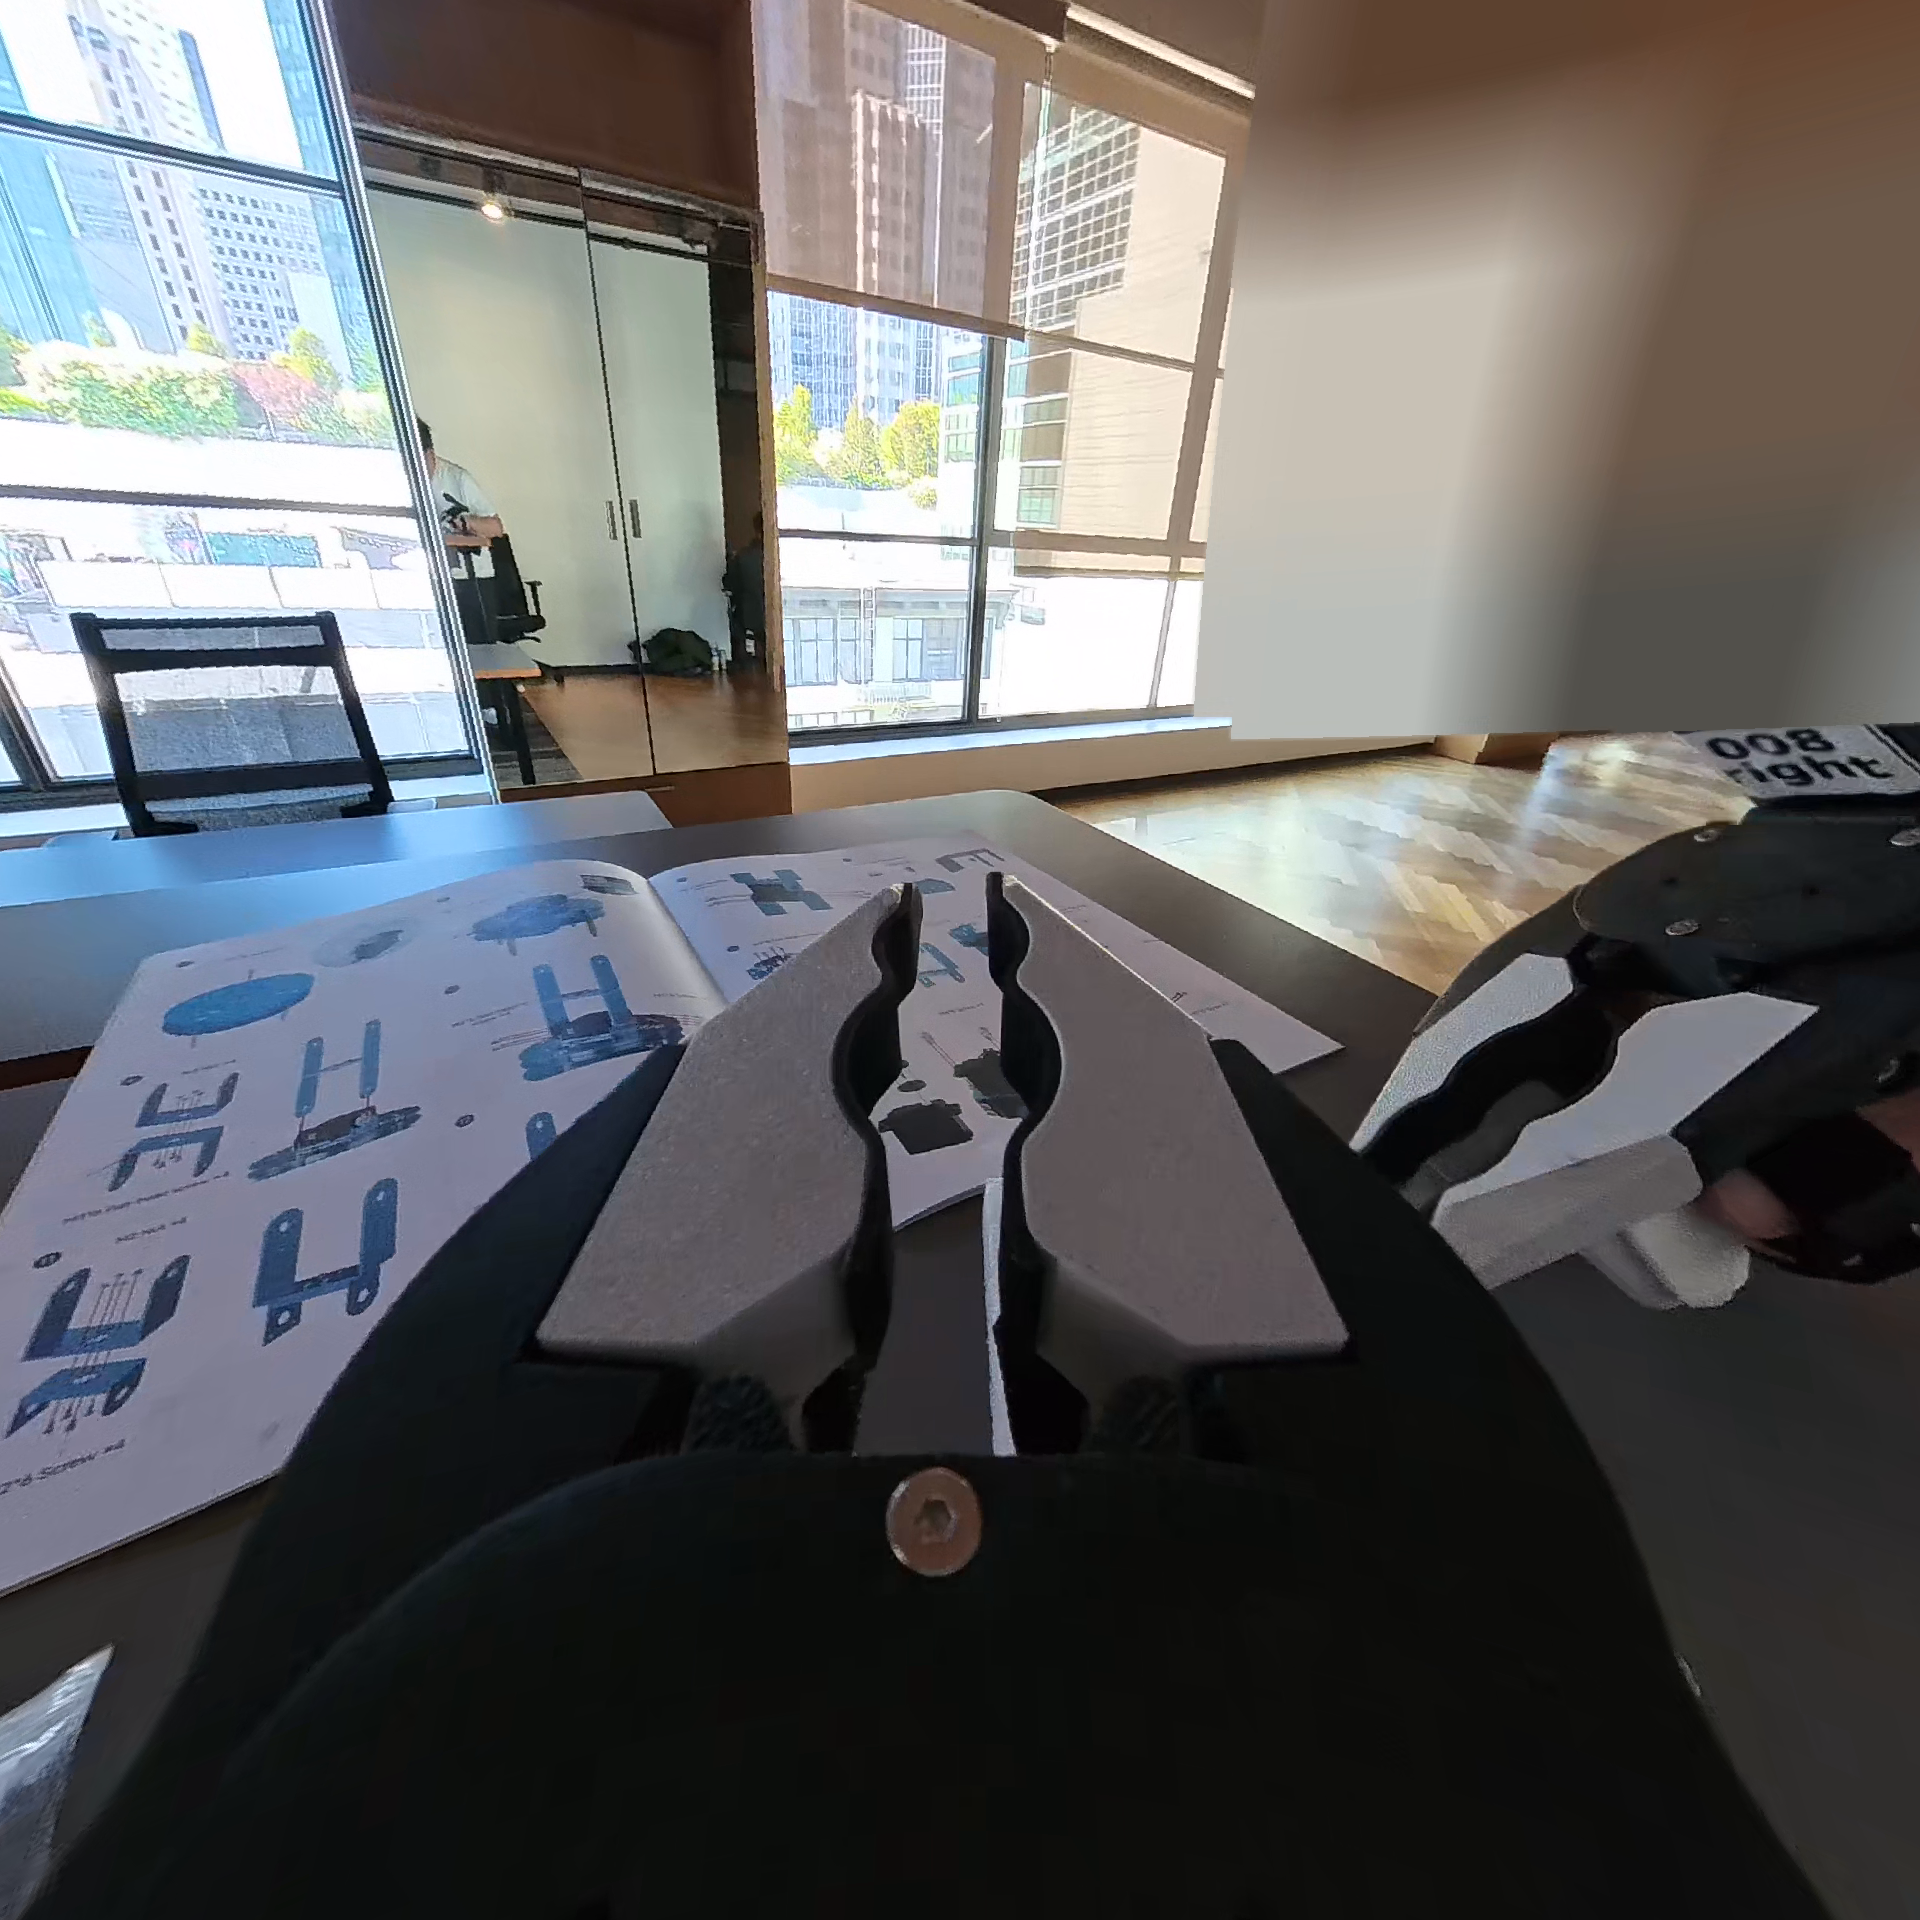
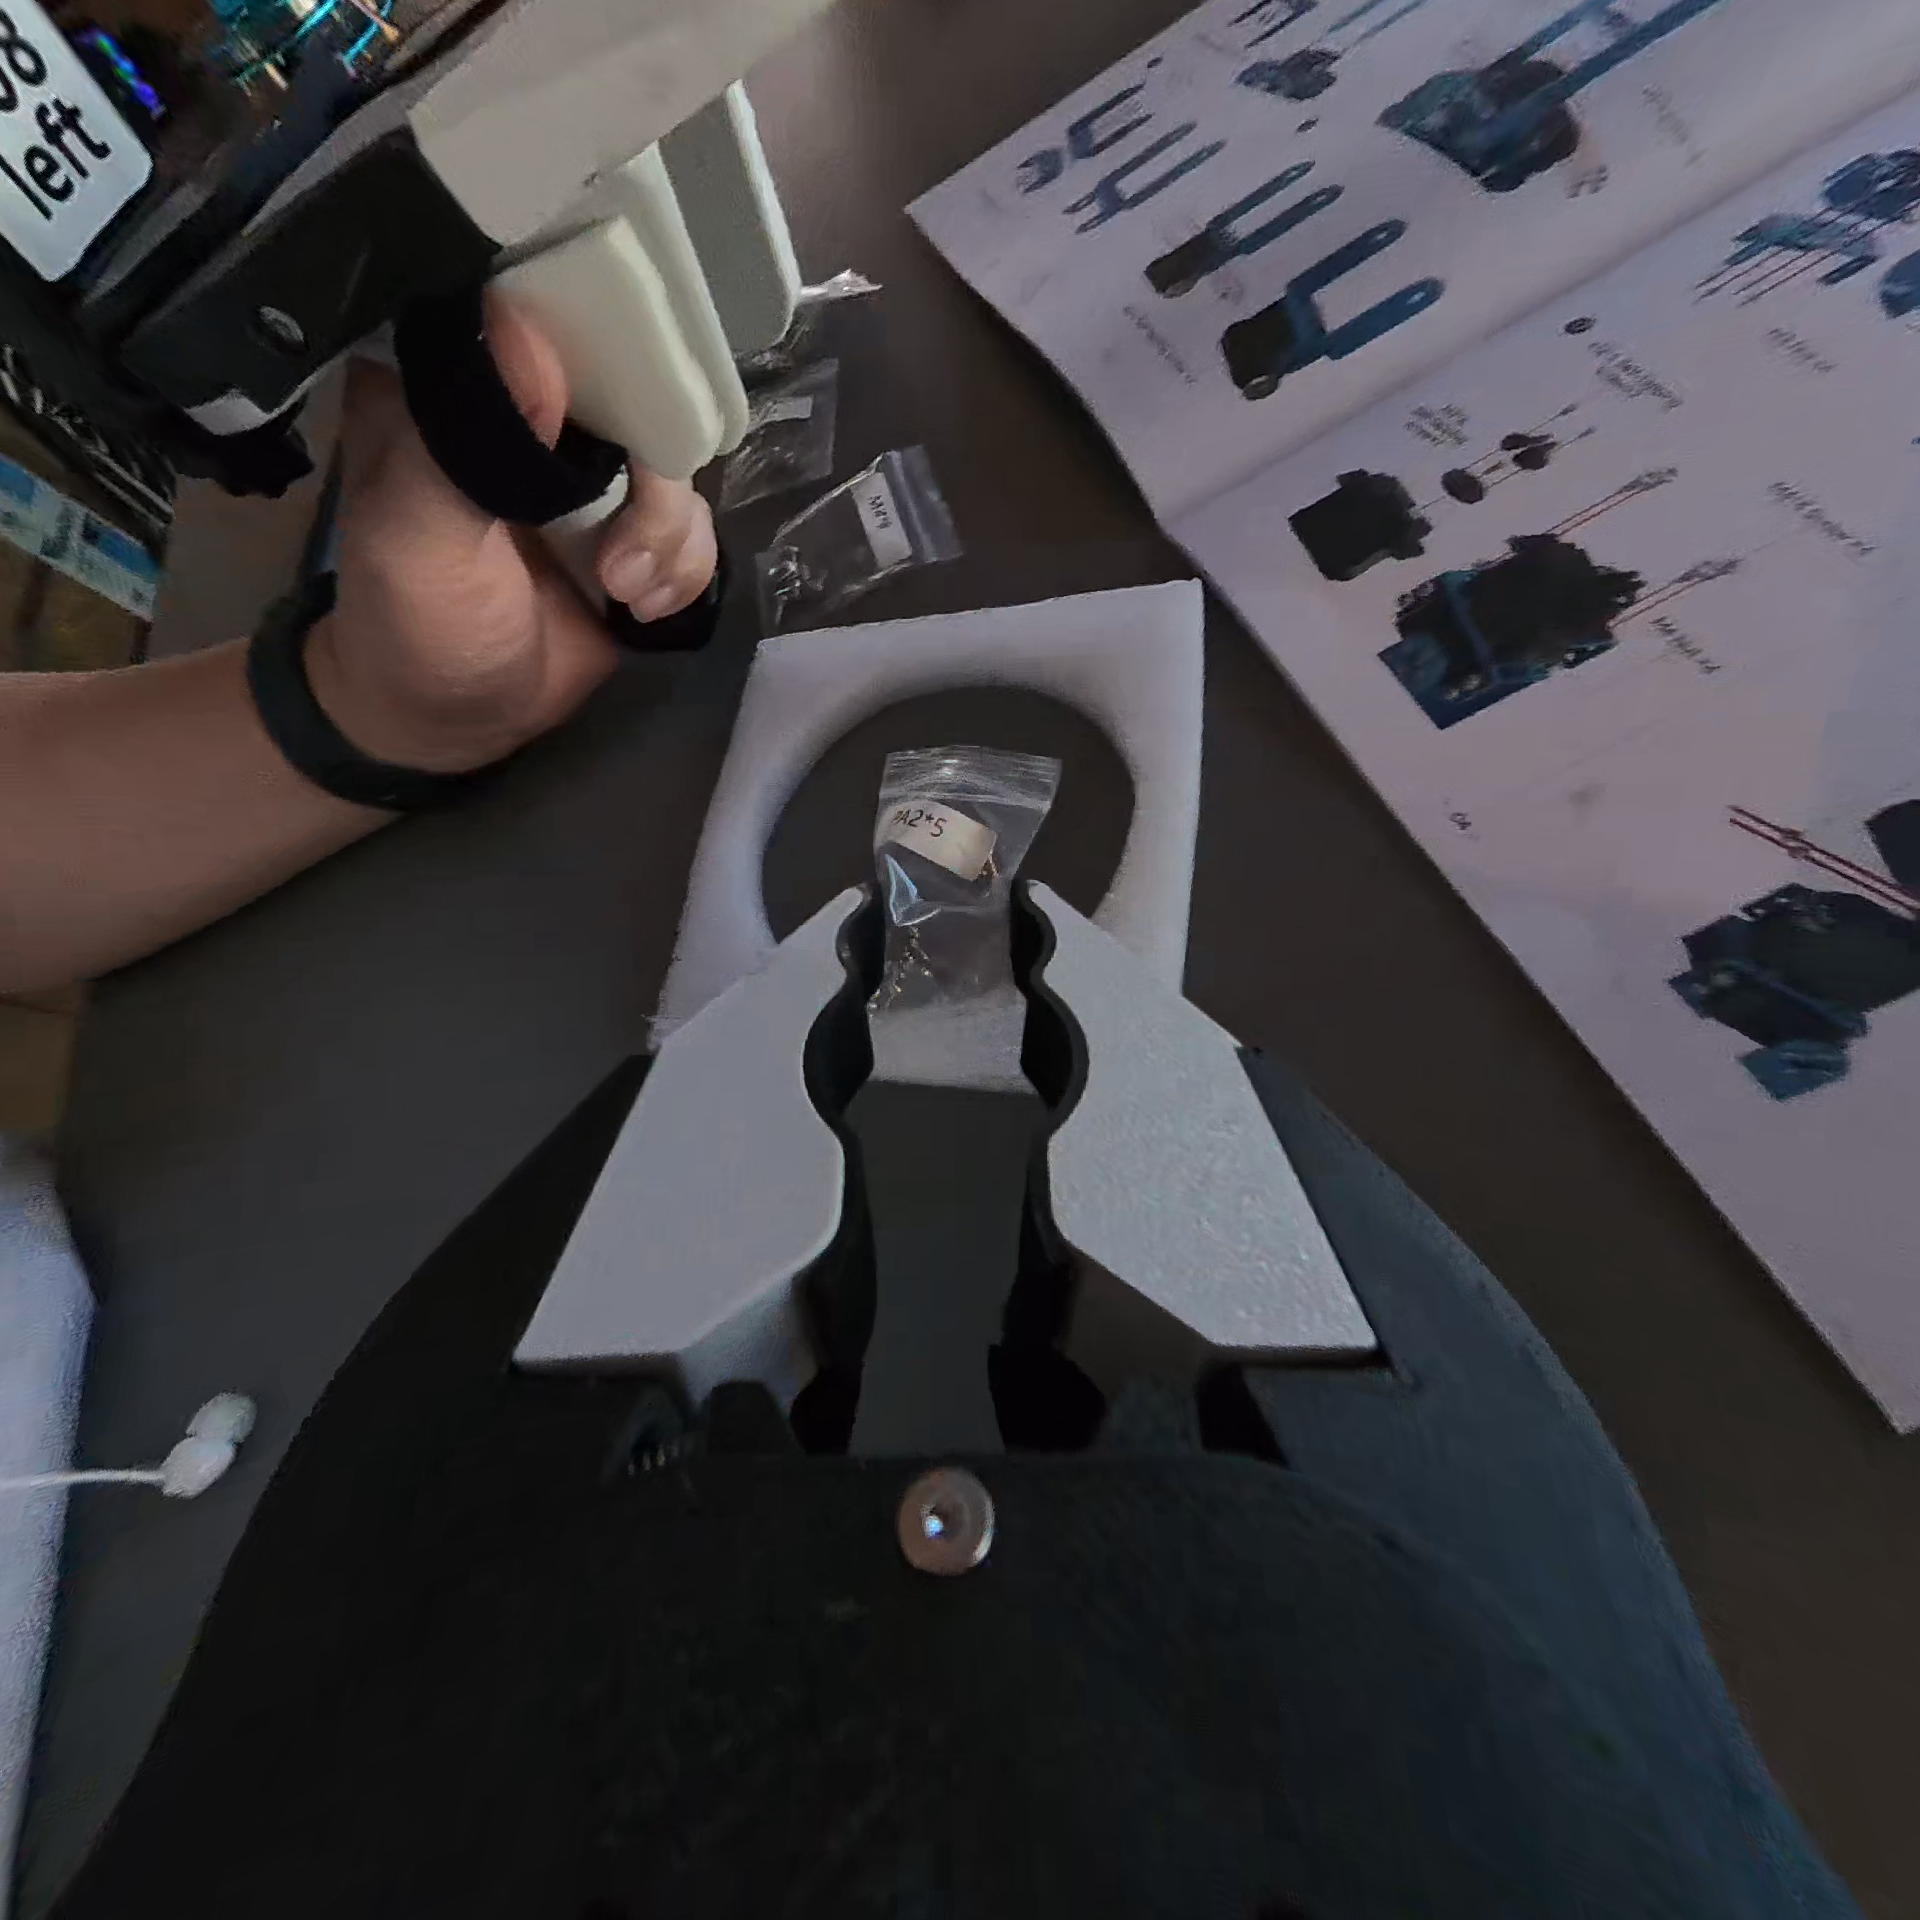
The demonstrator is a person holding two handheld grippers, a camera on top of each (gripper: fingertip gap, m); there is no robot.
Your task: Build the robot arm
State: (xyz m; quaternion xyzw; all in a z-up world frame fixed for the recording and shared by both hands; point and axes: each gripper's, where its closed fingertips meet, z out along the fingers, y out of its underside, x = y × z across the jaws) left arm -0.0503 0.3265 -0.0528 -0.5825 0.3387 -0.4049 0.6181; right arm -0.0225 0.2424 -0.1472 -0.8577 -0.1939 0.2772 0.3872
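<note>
My right gripper point(image 2: 942, 896) is closed on the sides of a small clear zip bag point(image 2: 961, 821) that has a white label and screws inside. It holds the bag over a white foam block point(image 2: 1143, 675) with a round hole, which lies on the dark table point(image 2: 364, 1039). My left gripper point(image 1: 951, 888) is slightly open and empty, held low over an open instruction booklet point(image 1: 364, 1091) printed with blue parts. The booklet also shows in the right wrist view point(image 2: 1558, 520). The right gripper's body point(image 1: 1538, 1091) shows at the right of the left wrist view.
More small screw bags point(image 2: 862, 520) lie beyond the foam, near the hand on the left gripper's handle point(image 2: 582, 260). A white earbud point(image 2: 203, 1455) lies at the near left. A crumpled clear bag point(image 1: 42, 1766) lies near left. A black chair point(image 1: 229, 717) stands beyond the table. The white earbud point(image 2: 203, 1455) lies some 20 cm from my right tips, 30 cm from my left tips.
</note>
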